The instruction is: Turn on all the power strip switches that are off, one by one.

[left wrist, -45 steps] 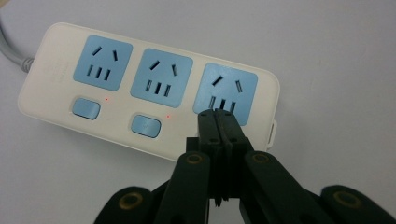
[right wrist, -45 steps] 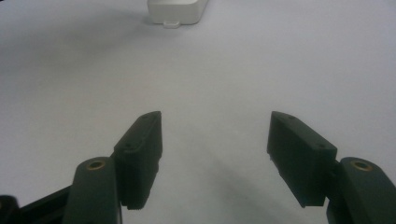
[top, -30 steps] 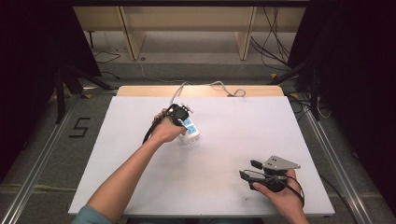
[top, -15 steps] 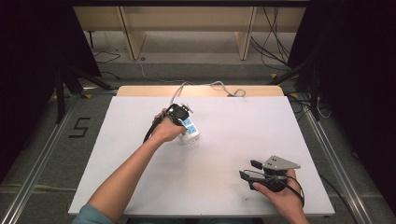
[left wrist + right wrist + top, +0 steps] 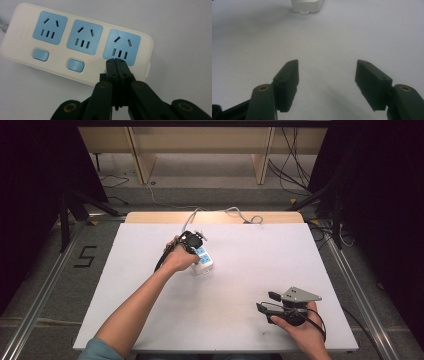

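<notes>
A white power strip (image 5: 75, 45) with three blue sockets and blue rocker switches lies flat on the white table (image 5: 240, 270); small red lights glow beside two switches. My left gripper (image 5: 117, 62) is shut with nothing between its jaws, its tips pressed on the strip just below the third socket, where that socket's switch is hidden. From above, the left gripper (image 5: 192, 242) sits over the strip (image 5: 204, 260). My right gripper (image 5: 265, 301) rests open near the table's front right, jaws wide apart (image 5: 327, 75), pointing toward the strip's end (image 5: 308, 6).
The strip's grey cable (image 5: 220, 212) runs off the table's far edge to the floor. A wooden bench (image 5: 200, 140) stands behind the table. Metal rails (image 5: 45, 285) flank both sides. Bare table surface lies between the two grippers.
</notes>
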{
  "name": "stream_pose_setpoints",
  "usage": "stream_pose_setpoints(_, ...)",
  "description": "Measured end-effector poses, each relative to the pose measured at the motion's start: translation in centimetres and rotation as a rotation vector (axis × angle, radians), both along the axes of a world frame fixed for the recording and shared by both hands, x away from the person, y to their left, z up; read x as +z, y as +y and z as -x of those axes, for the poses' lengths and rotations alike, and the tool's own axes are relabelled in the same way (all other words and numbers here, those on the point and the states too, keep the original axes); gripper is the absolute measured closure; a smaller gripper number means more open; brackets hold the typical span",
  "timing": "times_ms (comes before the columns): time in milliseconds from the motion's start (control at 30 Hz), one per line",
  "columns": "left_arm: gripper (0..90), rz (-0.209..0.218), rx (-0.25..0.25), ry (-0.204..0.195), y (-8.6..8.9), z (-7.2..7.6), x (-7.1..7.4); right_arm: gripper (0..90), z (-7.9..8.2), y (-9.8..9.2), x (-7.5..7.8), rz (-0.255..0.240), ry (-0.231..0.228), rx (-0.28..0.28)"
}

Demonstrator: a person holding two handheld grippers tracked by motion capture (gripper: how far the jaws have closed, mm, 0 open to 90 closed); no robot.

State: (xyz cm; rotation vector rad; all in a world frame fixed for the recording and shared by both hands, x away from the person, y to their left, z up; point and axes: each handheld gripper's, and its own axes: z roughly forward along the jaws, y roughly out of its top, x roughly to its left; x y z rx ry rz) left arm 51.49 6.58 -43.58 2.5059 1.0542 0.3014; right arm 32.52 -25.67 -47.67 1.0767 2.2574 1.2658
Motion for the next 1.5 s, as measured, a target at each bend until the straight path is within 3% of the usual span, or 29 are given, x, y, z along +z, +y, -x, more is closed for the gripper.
stream_pose_setpoints(300, 89.9, -0.039, -0.017, 0.001, -0.3, 0.0, 0.1, 36.7, 0.0, 0.0, 0.0, 0.0, 0.0, -0.002)
stream_pose_setpoints(867, 89.9, -0.052, -0.015, 0.011, -0.5, -0.2, 0.0, 36.7, 0.0, 0.1, 0.0, 0.004, -0.001, 0.002)
stream_pose_setpoints(1067, 90.0, -0.102, -0.018, 0.009, -1.2, 0.0, 0.0, 36.7, 0.1, 0.1, 0.0, 0.004, 0.0, 0.004)
stream_pose_setpoints(1100, 90.0, -0.088, -0.023, 0.024, -1.3, 0.1, 0.0, 36.7, 0.1, 0.1, 0.0, 0.004, -0.001, 0.005)
stream_pose_setpoints(1200, 90.0, -0.09, -0.066, -0.012, -1.2, 0.4, -0.1, 36.7, 0.1, 0.1, 0.1, 0.004, -0.003, 0.005)
stream_pose_setpoints(1267, 89.8, -0.033, -0.046, -0.035, -0.6, 0.8, 0.0, 36.7, 0.1, 0.0, 0.1, 0.003, -0.001, 0.003)
stream_pose_setpoints(1333, 88.6, 0.033, -0.029, -0.111, 0.3, 1.7, 0.5, 36.7, 0.0, -0.1, 0.0, -0.002, -0.004, 0.001)
stream_pose_setpoints(1367, 71.3, 0.092, -0.025, -0.152, 0.7, 2.3, 0.8, 36.7, 0.0, -0.1, 0.0, -0.002, -0.001, -0.002)
stream_pose_setpoints(1500, 54.8, 0.255, -0.06, -0.28, 3.1, 6.0, 2.3, 36.7, -0.1, -0.2, 0.0, 0.0, 0.001, -0.002)
